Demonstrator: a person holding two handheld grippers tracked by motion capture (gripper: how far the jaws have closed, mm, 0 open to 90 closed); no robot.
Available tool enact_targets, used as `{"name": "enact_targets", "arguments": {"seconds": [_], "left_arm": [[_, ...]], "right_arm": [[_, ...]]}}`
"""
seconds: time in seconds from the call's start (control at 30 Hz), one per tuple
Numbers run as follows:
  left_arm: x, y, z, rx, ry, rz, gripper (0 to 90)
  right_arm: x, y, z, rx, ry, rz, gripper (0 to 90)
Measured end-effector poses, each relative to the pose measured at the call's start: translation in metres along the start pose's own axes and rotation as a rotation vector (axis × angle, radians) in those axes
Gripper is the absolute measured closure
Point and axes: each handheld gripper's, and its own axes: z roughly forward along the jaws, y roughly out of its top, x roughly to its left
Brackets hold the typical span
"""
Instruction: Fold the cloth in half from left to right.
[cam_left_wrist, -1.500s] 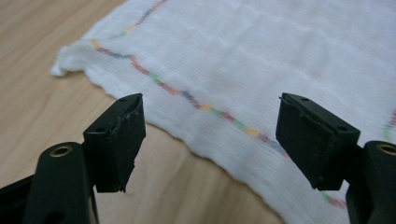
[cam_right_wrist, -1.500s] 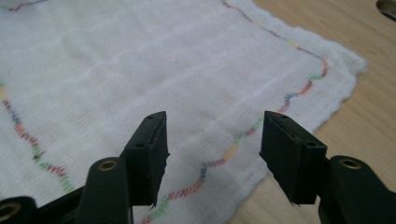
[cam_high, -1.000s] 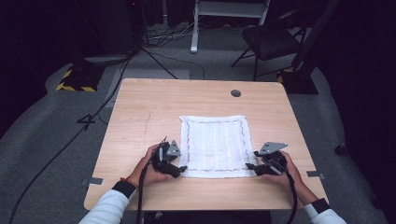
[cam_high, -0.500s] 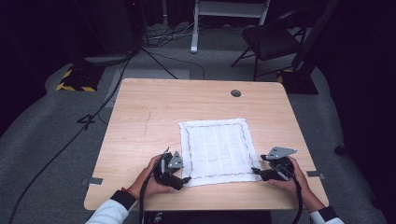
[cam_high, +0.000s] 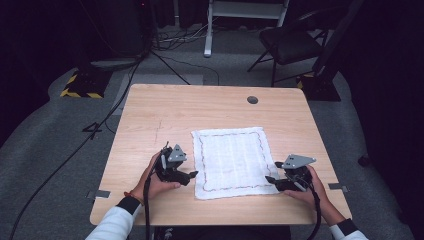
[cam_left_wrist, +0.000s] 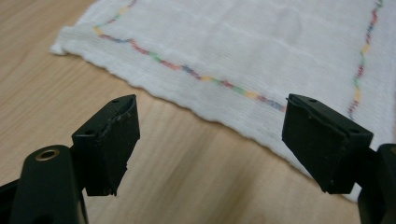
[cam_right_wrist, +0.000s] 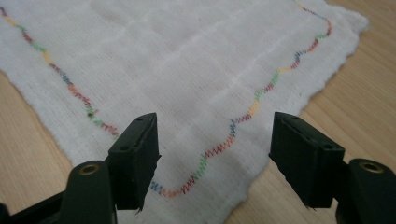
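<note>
Cloth (cam_high: 233, 159), white with a wavy multicolour stitched border, lies flat and spread on the near-right part of the wooden table (cam_high: 165, 115), its near edge close to the table's front.

Near: left gripper (cam_high: 191, 176) sits at the cloth's near-left corner, jaws spread wide, nothing between them. In the left gripper view the cloth (cam_left_wrist: 243, 51) edge runs across just ahead of the jaw tips, bare wood under them. Right gripper (cam_high: 270, 180) sits at the near-right corner, jaws likewise released and empty; in the right gripper view the corner of the cloth (cam_right_wrist: 187, 84) lies between and under the jaws, the stitched line curving through the gap.

Step in hand, as I judge it: taking both near corners, likely for a fold away from the person. To do it well:
- left tips need to go a little farther forward, over the hem, before closing; right is already placed.
- keep one jaw low against the wood so it slides under the edge, not on top.
- bite inside the stitched border, so thin weave doesn't slip out.
- close both together, lift evenly to keep the near edge straight.

Farther: round grommet (cam_high: 252, 100) near the table's far edge, well apart from the cloth. Beyond the table, a dark chair (cam_high: 290, 42) on grey floor.

Count: cloth one; grippers two; table one; grommet one; chair one.
</note>
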Motion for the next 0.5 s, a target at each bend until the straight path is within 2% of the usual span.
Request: {"name": "enact_targets", "arguments": {"seconds": [0.07, 0.13, 0.23, 0.3, 0.37, 0.4, 0.43, 0.5], "left_arm": [[0.004, 0.002, 0.001, 0.004, 0.015, 0.008, 19.5], [0.016, 0.008, 0.005, -0.002, 0.051, -0.014, 19.6], [0.03, 0.013, 0.012, -0.008, 0.054, -0.051, 19.7], [0.036, 0.014, 0.019, -0.021, 0.086, -0.058, 20.2], [0.044, 0.018, 0.028, 0.015, 0.072, -0.083, 20.1], [0.044, 0.018, 0.028, 0.015, 0.072, -0.083, 19.9], [0.048, 0.02, 0.034, 0.006, 0.112, -0.071, 20.5], [0.052, 0.025, 0.04, 0.03, 0.114, -0.071, 20.4]], "right_arm": [[0.004, 0.005, 0.001, -0.014, 0.011, -0.01, 35.1], [0.008, 0.012, 0.004, -0.026, 0.027, -0.016, 36.6], [0.016, 0.02, 0.01, -0.032, 0.041, -0.04, 37.5], [0.024, 0.028, 0.015, -0.043, 0.067, -0.055, 38.0], [0.033, 0.037, 0.022, -0.05, 0.091, -0.073, 38.2], [0.033, 0.037, 0.022, -0.05, 0.091, -0.073, 38.2], [0.046, 0.048, 0.03, -0.054, 0.121, -0.103, 38.5], [0.057, 0.056, 0.037, -0.057, 0.149, -0.129, 38.7]]}}
